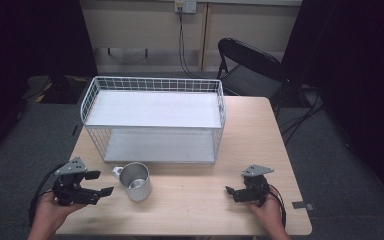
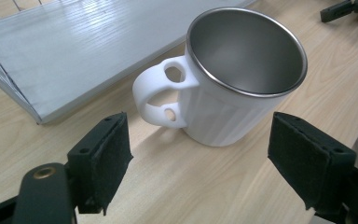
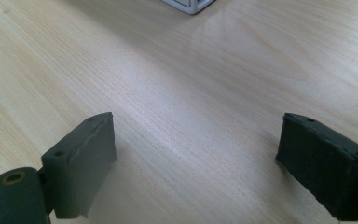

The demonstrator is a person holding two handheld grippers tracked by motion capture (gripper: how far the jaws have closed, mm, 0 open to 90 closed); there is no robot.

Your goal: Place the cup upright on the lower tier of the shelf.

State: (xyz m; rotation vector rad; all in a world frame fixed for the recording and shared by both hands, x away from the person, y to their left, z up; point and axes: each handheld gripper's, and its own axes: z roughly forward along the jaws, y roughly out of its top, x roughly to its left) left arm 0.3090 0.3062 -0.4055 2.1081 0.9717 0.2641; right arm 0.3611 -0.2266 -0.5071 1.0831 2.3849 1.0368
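Note:
A white mug (image 1: 135,181) with a steel inside stands upright on the wooden table (image 1: 260,145), just in front of the white wire rack (image 1: 152,117). Its handle points toward the rack. My left gripper (image 1: 101,183) is open and sits a little to the left of the mug, aimed at it. In the left gripper view the mug (image 2: 233,107) stands just beyond the open gripper (image 2: 200,154), apart from both pads. My right gripper (image 1: 236,184) is open near the front right of the table. In the right gripper view that gripper (image 3: 196,158) has bare wood between its jaws.
The rack has two white shelves; its lower board (image 2: 74,51) lies just behind the mug, and a corner of the rack (image 3: 191,4) shows far off. A black folding chair (image 1: 250,65) stands behind the table. Bare wood lies between the mug and my right gripper (image 2: 345,7).

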